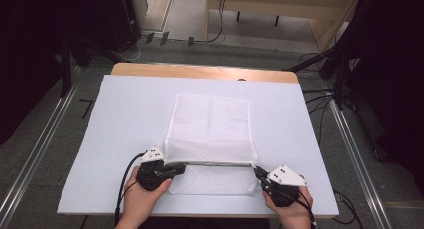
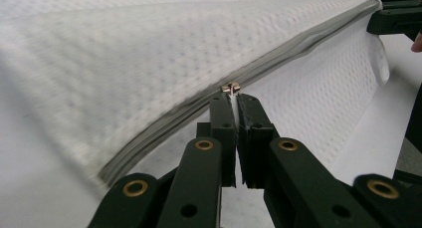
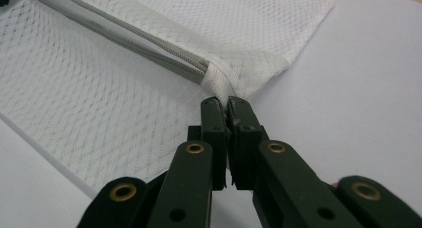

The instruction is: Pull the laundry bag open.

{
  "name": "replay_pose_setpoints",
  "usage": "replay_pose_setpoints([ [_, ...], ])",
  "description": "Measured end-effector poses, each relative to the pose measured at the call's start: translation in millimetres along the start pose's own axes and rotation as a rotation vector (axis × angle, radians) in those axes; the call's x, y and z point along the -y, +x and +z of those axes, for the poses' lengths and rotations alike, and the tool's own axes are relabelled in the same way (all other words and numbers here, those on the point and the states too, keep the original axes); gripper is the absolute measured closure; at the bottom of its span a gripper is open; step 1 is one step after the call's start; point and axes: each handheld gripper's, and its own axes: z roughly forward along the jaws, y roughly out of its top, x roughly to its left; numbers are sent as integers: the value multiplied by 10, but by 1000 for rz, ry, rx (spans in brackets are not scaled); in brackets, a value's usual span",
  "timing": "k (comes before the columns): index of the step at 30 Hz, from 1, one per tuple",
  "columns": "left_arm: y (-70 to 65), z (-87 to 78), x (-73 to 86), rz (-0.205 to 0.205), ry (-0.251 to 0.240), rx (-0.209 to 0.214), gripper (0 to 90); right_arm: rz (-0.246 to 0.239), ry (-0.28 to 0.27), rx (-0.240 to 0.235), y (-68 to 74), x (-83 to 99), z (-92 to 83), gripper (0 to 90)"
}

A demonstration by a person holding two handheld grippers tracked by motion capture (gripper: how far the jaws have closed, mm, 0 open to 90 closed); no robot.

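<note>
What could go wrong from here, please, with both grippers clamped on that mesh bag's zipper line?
1. The left gripper pinches only the small zipper pull; it could slip out if tugged at an angle.
2. The right gripper holds just the corner of the mesh bag, so the fabric may slide free.
3. The zipper sags and curves; slack mesh could snag it.

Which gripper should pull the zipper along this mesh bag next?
Left. The left gripper is shut on the zipper pull, probably ready to slide. The right gripper pinches the mesh bag corner, anchoring it.
</note>
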Motion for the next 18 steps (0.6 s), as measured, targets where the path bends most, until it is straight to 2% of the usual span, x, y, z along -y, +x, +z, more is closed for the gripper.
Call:
replay_pose_setpoints([
  [10,238,-252,96,-44,-7,-36,870,7,-2,9,-42,7,-15,885],
  [18,324,-349,162,-58,10,-44,870,5,-3,7,-42,-1,-17,886],
])
